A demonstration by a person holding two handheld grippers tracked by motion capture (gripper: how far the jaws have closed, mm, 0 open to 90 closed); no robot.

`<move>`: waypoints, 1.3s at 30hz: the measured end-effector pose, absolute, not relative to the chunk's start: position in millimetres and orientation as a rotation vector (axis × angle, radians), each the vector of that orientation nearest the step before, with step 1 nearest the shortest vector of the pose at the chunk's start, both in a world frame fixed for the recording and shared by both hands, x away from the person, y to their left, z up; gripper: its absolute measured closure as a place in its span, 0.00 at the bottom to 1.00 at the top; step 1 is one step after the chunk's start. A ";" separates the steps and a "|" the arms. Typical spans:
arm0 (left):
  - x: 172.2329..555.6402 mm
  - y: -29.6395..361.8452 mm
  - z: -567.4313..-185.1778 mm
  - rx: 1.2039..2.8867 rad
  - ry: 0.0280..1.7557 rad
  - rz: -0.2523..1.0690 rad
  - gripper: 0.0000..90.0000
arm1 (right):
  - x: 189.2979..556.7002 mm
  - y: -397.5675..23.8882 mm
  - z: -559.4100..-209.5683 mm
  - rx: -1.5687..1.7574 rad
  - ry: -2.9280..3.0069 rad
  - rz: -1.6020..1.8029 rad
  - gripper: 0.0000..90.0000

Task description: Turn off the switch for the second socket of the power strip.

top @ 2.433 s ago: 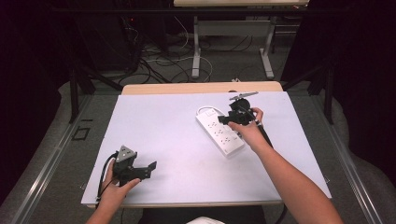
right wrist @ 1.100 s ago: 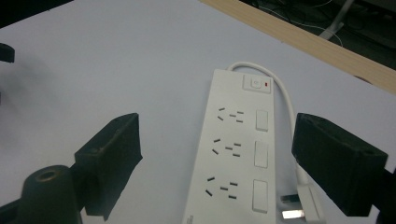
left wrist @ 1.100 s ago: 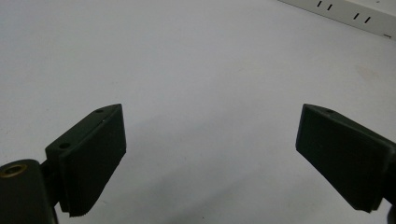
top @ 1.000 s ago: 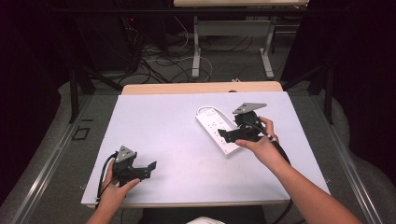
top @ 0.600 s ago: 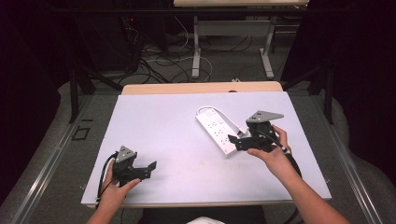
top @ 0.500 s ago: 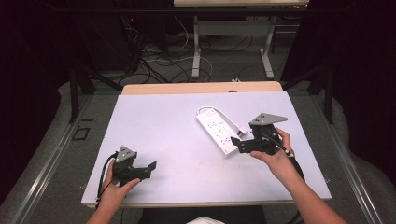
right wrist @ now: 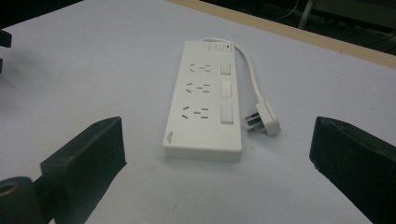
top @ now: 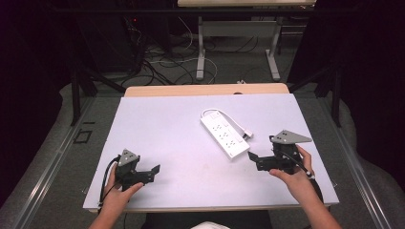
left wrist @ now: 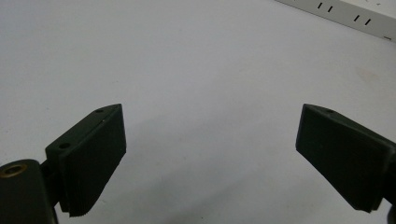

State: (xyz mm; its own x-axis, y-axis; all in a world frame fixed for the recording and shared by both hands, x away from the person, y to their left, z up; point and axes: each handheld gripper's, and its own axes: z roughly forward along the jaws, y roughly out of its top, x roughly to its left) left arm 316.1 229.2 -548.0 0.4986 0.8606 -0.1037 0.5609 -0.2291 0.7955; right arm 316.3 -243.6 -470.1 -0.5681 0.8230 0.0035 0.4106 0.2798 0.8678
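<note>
A white power strip with three sockets lies flat right of the table's middle. Its short cord loops round to a plug beside it. My right gripper hovers just right of and nearer than the strip, pointing left at it. In the right gripper view the strip and plug lie ahead of my right gripper. Its jaws have just been opening; they stand wide with nothing between them. My left gripper rests at the near left, open; the left gripper view has bare table between its jaws.
The white table top ends in a wooden strip at the far side. Beyond it, cables and metal table legs stand on the floor. A corner of the power strip shows at the top right of the left gripper view.
My right gripper has drawn away from the power strip, moving right and toward the near edge while sinking a little. The strip stays put. The left gripper has not moved.
</note>
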 end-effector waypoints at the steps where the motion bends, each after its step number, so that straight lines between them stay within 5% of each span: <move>1: 316.2 228.9 -548.2 1.917 1.174 0.459 0.09 | 315.2 -245.6 -472.4 1.107 2.096 1.226 0.03; 39: 317.5 228.6 -549.3 1.918 1.181 0.444 0.09 | 317.3 -318.5 -541.2 1.441 1.866 1.101 0.01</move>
State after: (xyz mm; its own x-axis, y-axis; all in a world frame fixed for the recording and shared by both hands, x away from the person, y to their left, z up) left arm 317.5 228.6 -549.3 0.4975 0.8596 -0.1167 0.5703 -0.2227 0.7907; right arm 317.3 -318.5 -541.2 -0.2881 0.9553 0.0670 0.5203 0.0974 0.8484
